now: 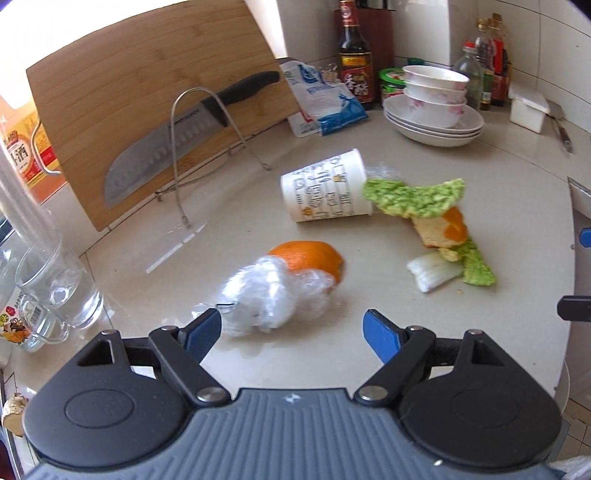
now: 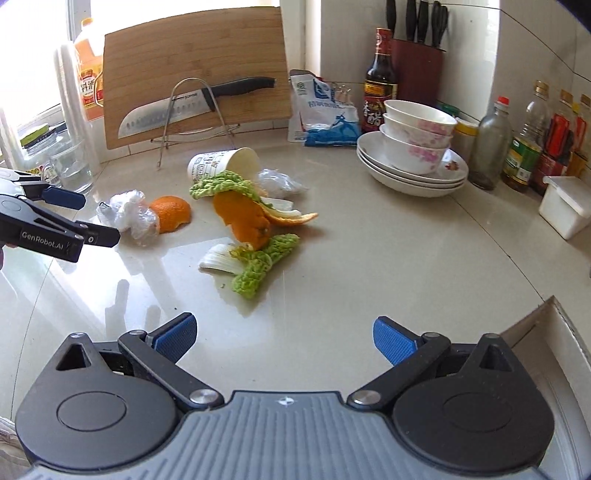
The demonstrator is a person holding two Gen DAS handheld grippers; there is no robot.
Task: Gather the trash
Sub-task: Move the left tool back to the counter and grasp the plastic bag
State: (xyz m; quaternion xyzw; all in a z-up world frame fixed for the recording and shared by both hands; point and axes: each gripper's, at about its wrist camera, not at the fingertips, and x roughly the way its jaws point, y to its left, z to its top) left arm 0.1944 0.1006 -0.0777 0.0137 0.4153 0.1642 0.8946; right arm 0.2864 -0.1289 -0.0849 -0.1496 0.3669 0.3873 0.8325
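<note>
nothing is collected yet: my left gripper (image 1: 293, 328) and right gripper (image 2: 284, 338) both gape empty, while crumpled plastic (image 1: 266, 295), orange peel (image 1: 310, 258), paper cup (image 1: 325, 186) and greens (image 2: 258, 266) litter the counter (image 2: 369, 258).

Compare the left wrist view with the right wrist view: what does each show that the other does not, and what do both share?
Only the left wrist view shows the green-lidded jar behind the bowls. Only the right wrist view shows the knife handles in the block, the orange bottle by the window and the whole open left gripper from the side. Both show the tipped paper cup, the crumpled plastic wrap, the orange peel, the cutting board and the stacked bowls.
</note>
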